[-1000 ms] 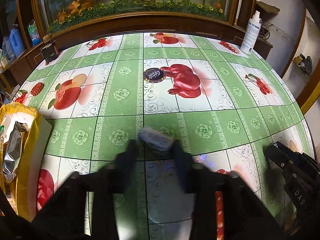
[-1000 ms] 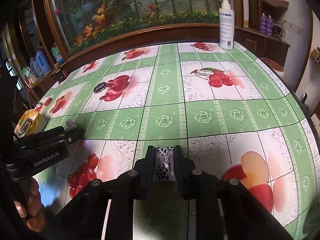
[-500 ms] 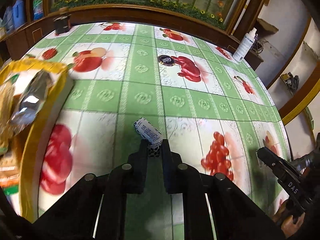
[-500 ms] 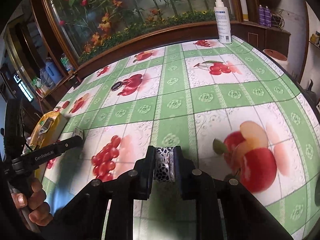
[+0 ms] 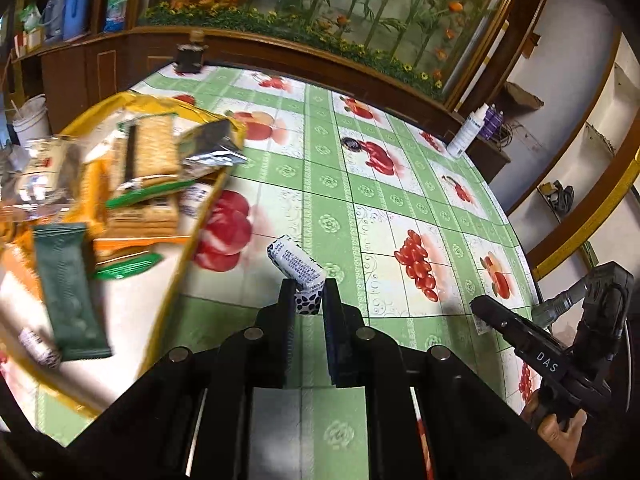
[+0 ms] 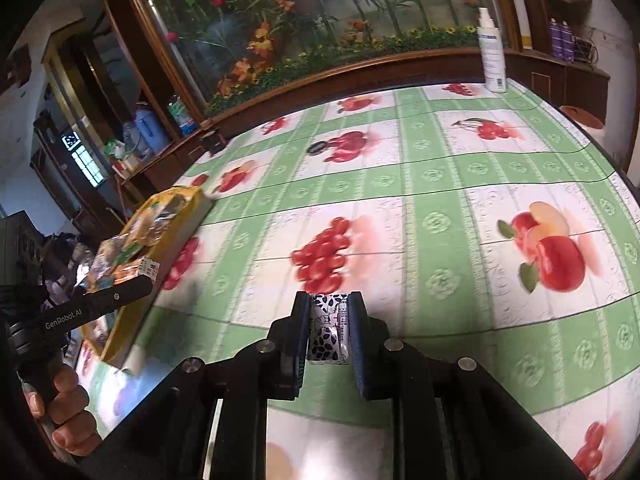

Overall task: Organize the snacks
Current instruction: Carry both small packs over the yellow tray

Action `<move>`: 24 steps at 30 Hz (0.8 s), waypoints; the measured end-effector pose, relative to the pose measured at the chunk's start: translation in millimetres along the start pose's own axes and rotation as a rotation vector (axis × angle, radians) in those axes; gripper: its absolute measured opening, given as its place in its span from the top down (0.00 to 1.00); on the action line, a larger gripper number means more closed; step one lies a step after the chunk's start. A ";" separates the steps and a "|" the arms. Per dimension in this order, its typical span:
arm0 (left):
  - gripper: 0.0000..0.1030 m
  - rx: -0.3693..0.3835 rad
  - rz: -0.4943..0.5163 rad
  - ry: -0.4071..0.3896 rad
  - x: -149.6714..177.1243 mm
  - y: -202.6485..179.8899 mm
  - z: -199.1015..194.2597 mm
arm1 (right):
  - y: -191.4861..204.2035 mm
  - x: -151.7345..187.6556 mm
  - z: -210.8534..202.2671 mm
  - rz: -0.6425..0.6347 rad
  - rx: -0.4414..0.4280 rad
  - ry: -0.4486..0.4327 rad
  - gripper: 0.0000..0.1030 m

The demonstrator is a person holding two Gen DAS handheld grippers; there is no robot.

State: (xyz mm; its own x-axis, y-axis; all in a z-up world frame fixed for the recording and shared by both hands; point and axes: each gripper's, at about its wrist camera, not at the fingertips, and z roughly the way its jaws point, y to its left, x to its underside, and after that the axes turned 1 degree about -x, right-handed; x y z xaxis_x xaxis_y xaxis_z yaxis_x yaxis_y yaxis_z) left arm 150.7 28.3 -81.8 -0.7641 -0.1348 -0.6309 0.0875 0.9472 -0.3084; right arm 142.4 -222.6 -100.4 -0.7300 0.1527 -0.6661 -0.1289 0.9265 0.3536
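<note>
My left gripper [image 5: 307,305] is shut on the end of a small white candy [image 5: 297,264] with a black-patterned wrapper, held above the tablecloth just right of a yellow tray [image 5: 172,264] full of snack packs. My right gripper [image 6: 328,330] is shut on a similar white candy [image 6: 329,330] with black print, above the table's near side. The left gripper [image 6: 96,306] also shows in the right wrist view, beside the tray [image 6: 188,216]. The right gripper [image 5: 520,340] shows at the right edge of the left wrist view.
The round table wears a green-and-white fruit-print cloth [image 6: 440,184]. A white spray bottle [image 6: 493,54] stands at its far edge. A small dark round lid [image 5: 351,143] lies mid-table. A dark jar [image 5: 191,53] stands at the far left edge. A wooden-framed aquarium [image 6: 320,12] backs the table.
My left gripper closed on the candy, lifted it and swung left to the yellow tray. My right gripper kept hold of its candy and moved left too.
</note>
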 end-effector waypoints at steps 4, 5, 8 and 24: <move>0.90 -0.028 -0.008 -0.035 5.8 11.3 -24.8 | 24.6 5.0 -4.5 -0.022 -0.036 -0.001 0.81; 0.90 -0.041 -0.009 -0.042 7.8 13.9 -29.9 | 31.5 5.6 -5.7 -0.032 -0.041 -0.004 0.81; 0.90 -0.079 -0.017 -0.062 12.2 22.9 -44.1 | 49.6 7.6 -8.4 -0.051 -0.069 -0.006 0.81; 0.90 -0.256 -0.052 -0.150 25.5 67.3 -92.1 | 137.7 17.9 -2.7 -0.159 -0.182 0.022 0.81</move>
State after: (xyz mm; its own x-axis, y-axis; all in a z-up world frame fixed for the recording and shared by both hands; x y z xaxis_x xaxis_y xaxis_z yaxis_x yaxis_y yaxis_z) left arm 78.2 115.4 -53.1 -0.6589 -0.2079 -0.7229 -0.1278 0.9780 -0.1649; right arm 109.7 -93.2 -61.8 -0.7054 0.0005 -0.7088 -0.3604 0.8608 0.3594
